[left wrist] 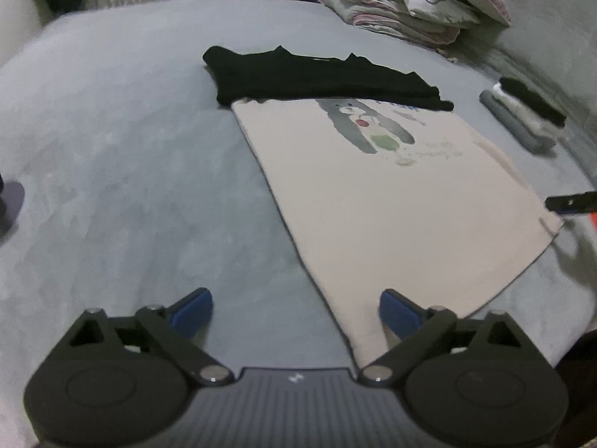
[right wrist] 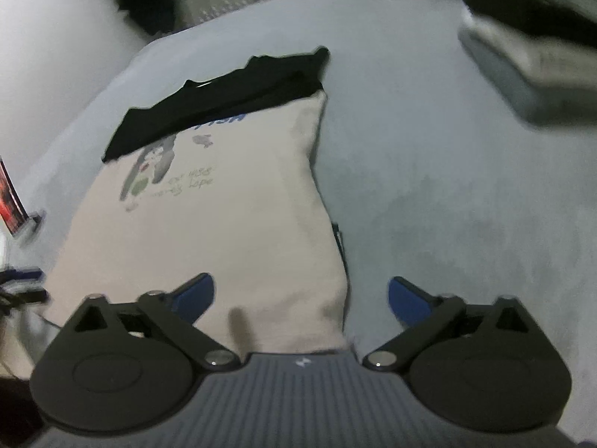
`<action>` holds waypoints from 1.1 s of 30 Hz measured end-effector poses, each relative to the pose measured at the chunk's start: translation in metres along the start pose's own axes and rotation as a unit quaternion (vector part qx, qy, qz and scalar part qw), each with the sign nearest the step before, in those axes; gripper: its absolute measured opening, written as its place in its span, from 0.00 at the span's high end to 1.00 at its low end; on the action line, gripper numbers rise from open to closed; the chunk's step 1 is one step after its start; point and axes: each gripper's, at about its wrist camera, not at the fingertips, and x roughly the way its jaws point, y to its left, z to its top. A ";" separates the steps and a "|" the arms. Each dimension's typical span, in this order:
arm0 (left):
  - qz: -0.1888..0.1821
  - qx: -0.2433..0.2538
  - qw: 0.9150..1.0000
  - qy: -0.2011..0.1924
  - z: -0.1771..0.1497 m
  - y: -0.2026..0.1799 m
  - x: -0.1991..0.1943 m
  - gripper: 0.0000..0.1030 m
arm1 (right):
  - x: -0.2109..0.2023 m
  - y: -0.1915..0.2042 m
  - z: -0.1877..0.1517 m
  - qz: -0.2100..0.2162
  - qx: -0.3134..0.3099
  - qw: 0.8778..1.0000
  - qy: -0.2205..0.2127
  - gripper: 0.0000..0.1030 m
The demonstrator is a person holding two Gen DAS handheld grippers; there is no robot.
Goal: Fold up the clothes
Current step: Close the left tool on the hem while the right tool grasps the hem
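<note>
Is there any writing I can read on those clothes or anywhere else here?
Blue letters on the shirt, at the black top's edge: half covered, unreadable.
Grey script beside the shirt's cartoon: too blurred to read.
Small white mark on each gripper body: a logo, no words.
Nothing else carries text.

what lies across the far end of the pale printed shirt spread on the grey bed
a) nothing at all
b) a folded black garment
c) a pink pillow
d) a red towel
b: a folded black garment lies over the far edge of the pale shirt with the cartoon print on the grey bed cover, covering the top of the print.
</note>
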 end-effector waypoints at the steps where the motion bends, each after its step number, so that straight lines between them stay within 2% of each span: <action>1: -0.012 -0.011 1.000 0.002 0.001 0.003 -0.001 0.16 | 0.000 -0.003 0.001 0.008 0.011 1.000 0.007 0.18; 6: -0.065 -0.051 0.996 0.014 0.001 0.011 -0.002 0.35 | -0.003 -0.012 0.003 0.030 0.024 0.999 0.027 0.27; 11: -0.089 -0.054 0.994 0.022 -0.003 0.006 0.001 0.37 | -0.007 -0.020 0.002 0.053 0.033 0.997 0.037 0.34; 15: -0.122 -0.061 0.990 0.036 -0.007 0.001 0.003 0.43 | -0.011 -0.029 0.002 0.062 0.052 0.996 0.034 0.36; 17: -0.117 -0.058 0.991 0.037 -0.007 -0.002 0.005 0.46 | -0.013 -0.035 0.002 0.065 0.064 0.995 0.031 0.36; 19: -0.112 -0.061 0.991 0.038 -0.008 -0.003 0.006 0.56 | -0.014 -0.041 0.002 0.069 0.074 0.994 0.030 0.35; 21: -0.111 -0.074 0.990 0.042 -0.008 -0.001 0.008 0.81 | -0.012 -0.038 0.001 0.065 0.065 0.995 0.032 0.36; 22: -0.116 -0.086 0.988 0.048 -0.009 0.001 0.010 0.85 | -0.010 -0.035 0.001 0.062 0.058 0.996 0.033 0.37; 25: -0.123 -0.108 0.985 0.052 -0.010 0.006 0.013 0.92 | -0.006 -0.024 -0.002 0.048 0.029 0.998 0.034 0.45; 27: -0.126 -0.117 0.984 0.047 -0.011 0.008 0.008 0.93 | -0.005 -0.016 -0.004 0.034 0.009 0.999 0.033 0.57; 28: -0.128 -0.118 0.984 0.044 -0.010 0.009 0.005 0.93 | -0.005 -0.017 -0.003 0.037 0.013 0.999 0.033 0.69; 29: -0.131 -0.119 0.984 0.037 -0.010 0.011 0.000 0.93 | -0.006 -0.018 -0.003 0.039 0.017 0.999 0.034 0.86; 33: -0.144 -0.118 0.982 0.028 -0.011 0.015 -0.013 0.93 | -0.014 -0.027 -0.001 0.056 0.038 0.997 0.031 0.88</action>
